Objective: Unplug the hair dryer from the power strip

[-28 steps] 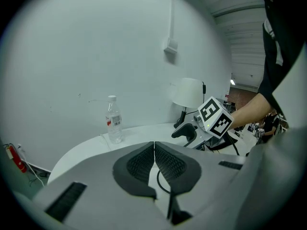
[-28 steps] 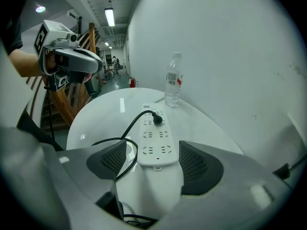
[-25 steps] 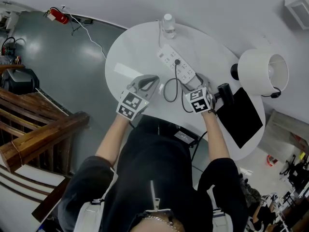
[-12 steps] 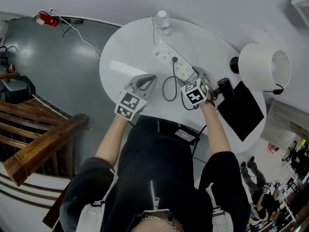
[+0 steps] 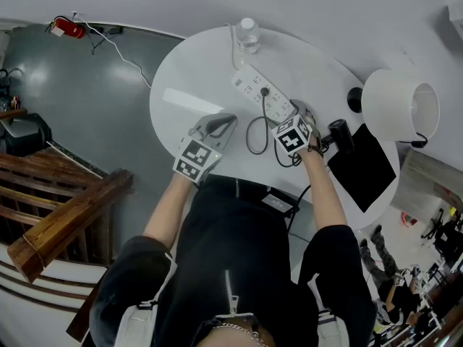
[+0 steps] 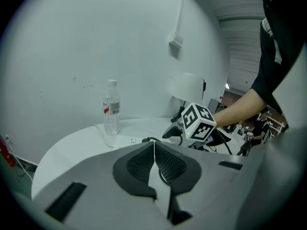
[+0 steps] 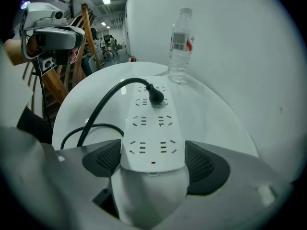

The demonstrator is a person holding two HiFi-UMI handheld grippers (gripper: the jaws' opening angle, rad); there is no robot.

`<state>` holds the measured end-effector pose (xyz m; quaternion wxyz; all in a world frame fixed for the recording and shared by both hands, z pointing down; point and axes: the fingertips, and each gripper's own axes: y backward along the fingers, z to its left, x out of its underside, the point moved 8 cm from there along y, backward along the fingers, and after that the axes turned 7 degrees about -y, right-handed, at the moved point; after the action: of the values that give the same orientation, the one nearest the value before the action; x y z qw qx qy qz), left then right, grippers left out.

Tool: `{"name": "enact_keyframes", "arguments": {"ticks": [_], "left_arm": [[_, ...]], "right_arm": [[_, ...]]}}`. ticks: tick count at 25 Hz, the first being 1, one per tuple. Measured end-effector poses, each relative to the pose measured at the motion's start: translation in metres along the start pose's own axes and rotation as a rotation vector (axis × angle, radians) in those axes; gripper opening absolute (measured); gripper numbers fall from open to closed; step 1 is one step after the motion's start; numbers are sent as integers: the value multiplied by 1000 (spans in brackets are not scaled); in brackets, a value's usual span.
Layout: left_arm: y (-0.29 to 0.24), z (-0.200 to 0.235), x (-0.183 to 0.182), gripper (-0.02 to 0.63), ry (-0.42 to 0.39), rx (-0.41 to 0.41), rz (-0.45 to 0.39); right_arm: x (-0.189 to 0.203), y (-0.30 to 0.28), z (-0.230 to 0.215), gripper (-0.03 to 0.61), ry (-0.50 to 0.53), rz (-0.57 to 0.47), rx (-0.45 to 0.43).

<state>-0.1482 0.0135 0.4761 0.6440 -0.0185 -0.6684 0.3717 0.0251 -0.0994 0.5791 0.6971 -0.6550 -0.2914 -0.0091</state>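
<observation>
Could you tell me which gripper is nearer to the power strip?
Right. The right gripper, jaws just opened wider, straddles the near end of the power strip; the left gripper, shut, is well apart.

In the right gripper view the right gripper point(image 7: 152, 159) has just been spreading its jaws, the near end of the power strip point(image 7: 151, 123) between them, but we can't tell whether the pads touch its sides. The cord point(image 7: 103, 107) slips behind the gripper's left jaw and we lose it there. From the head view, the marker cube point(image 5: 292, 136) covers those jaws and the strip's near end. The hair dryer point(image 5: 338, 133) is only a small dark shape, its form unclear. In the left gripper view the left gripper point(image 6: 154, 150)'s own body hides nearly all of the strip. The print on the bottle point(image 6: 111, 108) is too small to read.
</observation>
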Motion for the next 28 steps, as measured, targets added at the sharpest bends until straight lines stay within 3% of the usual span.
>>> {"name": "enact_keyframes", "arguments": {"ticks": [13, 24, 25, 28], "left_arm": [[-16, 11, -8, 14, -54, 34, 27], [-38, 27, -23, 17, -234, 46, 49], [-42, 27, -23, 23, -264, 52, 64], [-54, 26, -21, 139, -351, 86, 123]], "right_arm": [[-2, -2, -1, 405, -6, 37, -2], [-6, -3, 0, 405, -4, 77, -9], [-6, -4, 0, 405, -5, 80, -12], [-5, -4, 0, 405, -12, 78, -12]]}}
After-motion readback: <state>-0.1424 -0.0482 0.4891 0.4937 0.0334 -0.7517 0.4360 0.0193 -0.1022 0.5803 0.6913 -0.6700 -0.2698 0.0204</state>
